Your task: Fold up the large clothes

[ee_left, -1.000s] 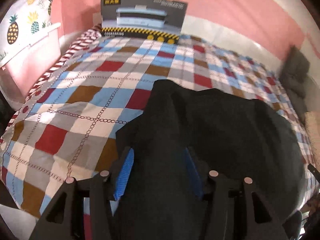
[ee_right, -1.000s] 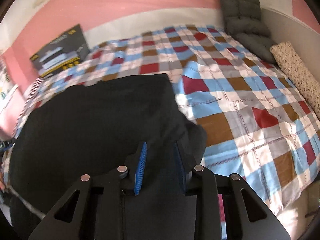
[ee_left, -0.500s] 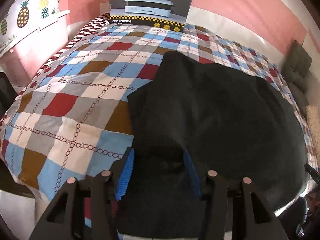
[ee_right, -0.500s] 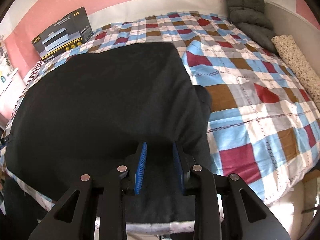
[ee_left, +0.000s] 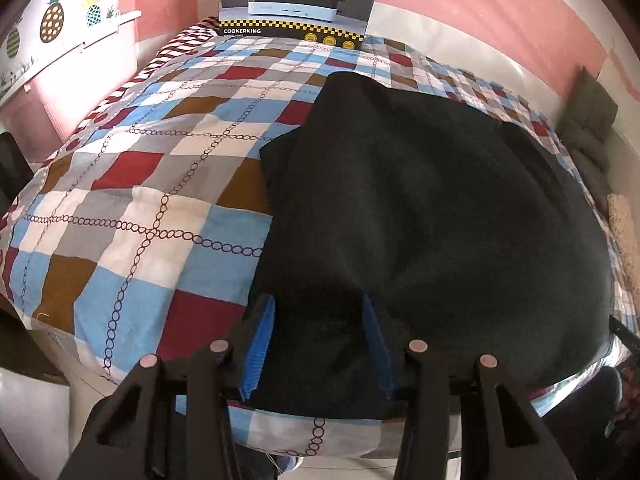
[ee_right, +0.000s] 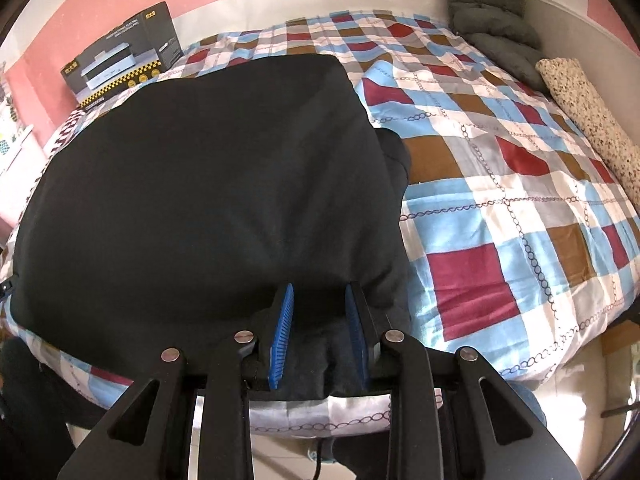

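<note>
Compared with one second earlier, both grippers had drawn back toward the near edge of the bed, and the black garment (ee_left: pixel 432 208) had been pulled flatter and wider over the checked quilt (ee_left: pixel 132 208).

Left wrist view: the left gripper (ee_left: pixel 318 340) held a bunched near edge of the garment between its blue pads (ee_left: pixel 258 344), the jaws set fairly wide around the thick fabric. The grip sat at the near left corner, probably so that the cloth could be tensioned and laid square. The garment covered the right half of the quilt. A box (ee_left: pixel 296 4) stood against the pink wall at the head of the bed; its label read "COOKERKING", with smaller lettering too blurred to read reliably.

Right wrist view: the right gripper (ee_right: pixel 318 336) clamped the near right corner of the garment (ee_right: pixel 200 184), jaws narrower, cloth gathered between them. A sleeve or fold protruded at the right edge. Grey cushions (ee_right: pixel 492 12) and a speckled bolster (ee_right: pixel 588 116) lay beside the far wall.
</note>
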A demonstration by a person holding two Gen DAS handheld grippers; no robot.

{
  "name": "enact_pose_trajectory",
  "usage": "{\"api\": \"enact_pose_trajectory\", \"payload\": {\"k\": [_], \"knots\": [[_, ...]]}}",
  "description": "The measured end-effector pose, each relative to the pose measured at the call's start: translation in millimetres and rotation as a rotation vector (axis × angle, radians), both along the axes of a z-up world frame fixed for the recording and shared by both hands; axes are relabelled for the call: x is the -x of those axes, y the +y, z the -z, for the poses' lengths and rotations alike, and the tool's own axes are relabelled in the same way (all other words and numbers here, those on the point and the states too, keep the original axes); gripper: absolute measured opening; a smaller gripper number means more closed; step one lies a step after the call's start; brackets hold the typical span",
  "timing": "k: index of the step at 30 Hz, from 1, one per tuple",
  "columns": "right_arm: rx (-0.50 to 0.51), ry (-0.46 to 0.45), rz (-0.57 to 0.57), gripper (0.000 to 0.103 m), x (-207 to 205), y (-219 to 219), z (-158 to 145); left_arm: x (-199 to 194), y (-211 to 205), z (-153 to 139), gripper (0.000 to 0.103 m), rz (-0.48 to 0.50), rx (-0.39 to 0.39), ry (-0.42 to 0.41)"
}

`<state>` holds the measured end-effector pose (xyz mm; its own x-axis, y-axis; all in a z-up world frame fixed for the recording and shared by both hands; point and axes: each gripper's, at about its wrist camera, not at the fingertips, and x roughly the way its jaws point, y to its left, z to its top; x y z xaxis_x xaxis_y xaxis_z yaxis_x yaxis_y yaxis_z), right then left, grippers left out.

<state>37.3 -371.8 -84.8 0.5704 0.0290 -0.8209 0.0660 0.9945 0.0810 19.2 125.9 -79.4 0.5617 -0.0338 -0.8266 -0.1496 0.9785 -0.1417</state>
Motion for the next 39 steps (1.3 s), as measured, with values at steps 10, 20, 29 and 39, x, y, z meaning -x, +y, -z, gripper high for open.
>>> {"api": "enact_pose_trajectory", "payload": {"k": [10,20,29,39], "knots": [[-0.026,-0.010,0.043,0.027,7,-2,-19,10,0,-19,0.045,-0.028,0.036,0.002],[-0.045,-0.025,-0.172,0.027,16,55,-24,8,-80,-26,0.045,0.239,0.048,-0.011],[-0.062,0.005,-0.158,0.027,11,45,-12,-3,-73,-19,0.044,0.225,0.060,0.011],[-0.101,-0.087,-0.154,0.029,-49,49,-47,-76,-102,-61,0.042,0.257,0.068,-0.080]]}}
